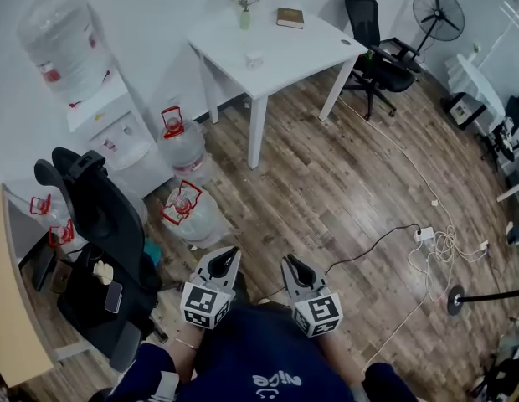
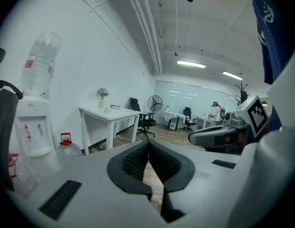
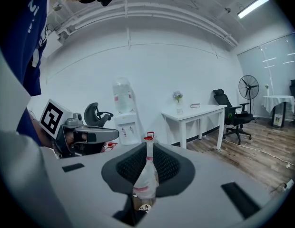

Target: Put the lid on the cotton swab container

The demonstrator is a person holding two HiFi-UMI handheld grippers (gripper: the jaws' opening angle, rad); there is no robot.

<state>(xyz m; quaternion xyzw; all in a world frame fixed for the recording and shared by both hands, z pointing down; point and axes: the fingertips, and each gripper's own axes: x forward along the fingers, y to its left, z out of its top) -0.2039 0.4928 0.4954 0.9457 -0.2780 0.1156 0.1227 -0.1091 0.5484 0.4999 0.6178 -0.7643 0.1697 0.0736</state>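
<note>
The floor (image 1: 326, 182) around the white tabletop (image 1: 276, 48) is brown wood planking with a dull sheen. The tabletop itself looks smooth and matt. Left of it, the water jugs (image 1: 192, 212) are clear glossy plastic. The left tool (image 2: 148, 144) and right tool (image 3: 149, 146) have matt grey plastic shells and black, finely ribbed pads (image 2: 132, 163).
</note>
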